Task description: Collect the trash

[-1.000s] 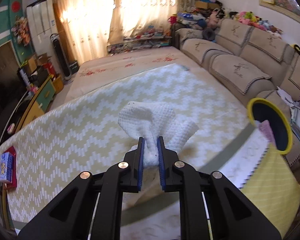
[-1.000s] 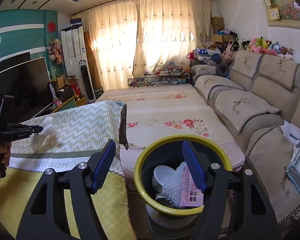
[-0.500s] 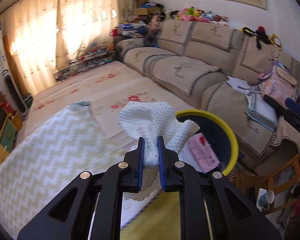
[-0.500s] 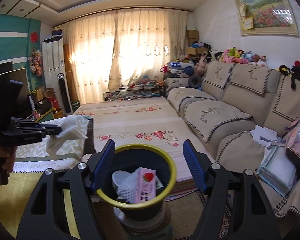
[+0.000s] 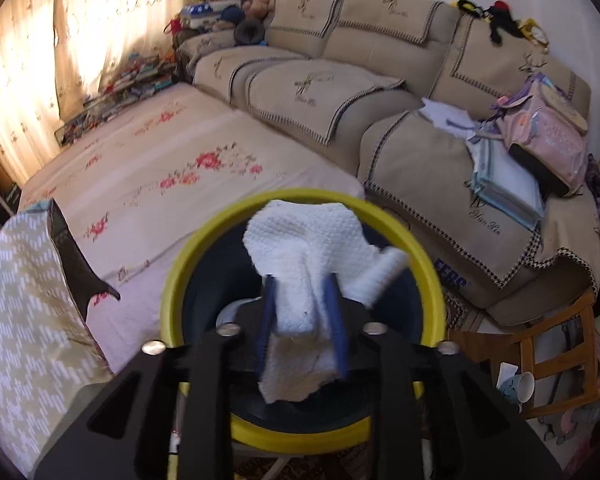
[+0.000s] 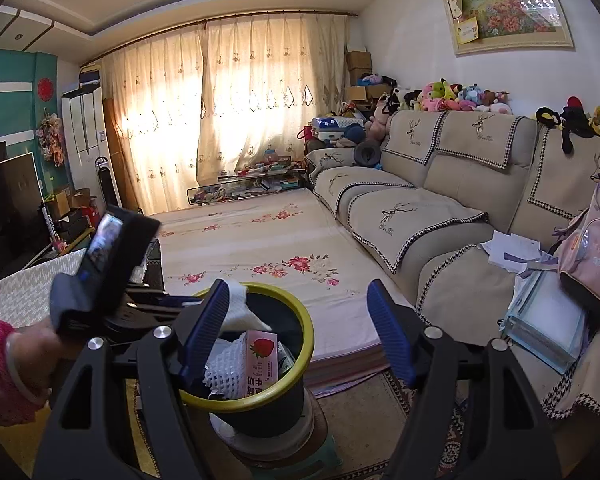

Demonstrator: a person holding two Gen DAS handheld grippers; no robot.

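Item 1: my left hand-held gripper, pointed down over the bin. Its jaws are opening; the white paper towel sits between the 2 blue pads, which look drawn slightly off its sides, so the grip reads as let go. In the right wrist view the same gripper comes in from the left, with my hand and a pink sleeve behind it.

Item 2: white paper towel, crumpled, textured, directly above the bin's mouth; its upper part fans past the fingertips and its lower edge hangs ragged between the jaws. In the right wrist view it shows just above the rim.

Item 3: dark bin with a yellow rim, standing on the floor just beside a low bed with a floral sheet. Inside: a pink strawberry carton upright, white foam netting beside it, other scraps I cannot tell apart.

Item 4: my right hand-held gripper, jaws wide and opening, nothing between them; the bin lies in front of it.

Item 5: surroundings. Beige sofa along the wall, pink backpack and papers on its near end, plush toys along its back, curtains lit from behind.
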